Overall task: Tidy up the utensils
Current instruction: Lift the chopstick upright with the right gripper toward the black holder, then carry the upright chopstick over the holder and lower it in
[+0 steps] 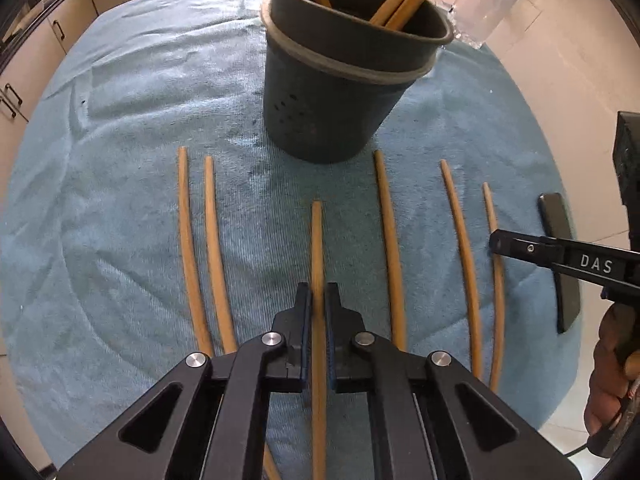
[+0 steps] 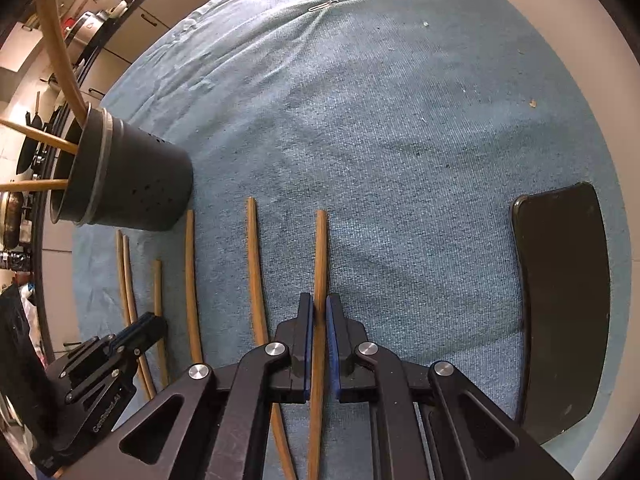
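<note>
Chopsticks are lying in a row on the blue towel (image 1: 120, 128), near the dark holder (image 1: 332, 104). Left gripper (image 1: 318, 300) is clamping the middle chopstick (image 1: 317, 240); right gripper (image 2: 319, 312) is clamping the rightmost chopstick (image 2: 321, 256). Either thin stick is risking pivoting and slipping free while being lifted.

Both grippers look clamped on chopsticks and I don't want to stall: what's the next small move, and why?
Probably lift both straight up off the blue towel. The left gripper is shut on the middle wooden chopstick, the right gripper on the rightmost wooden chopstick; both sticks lie flat, and the dark perforated holder cup stands just beyond.
</note>
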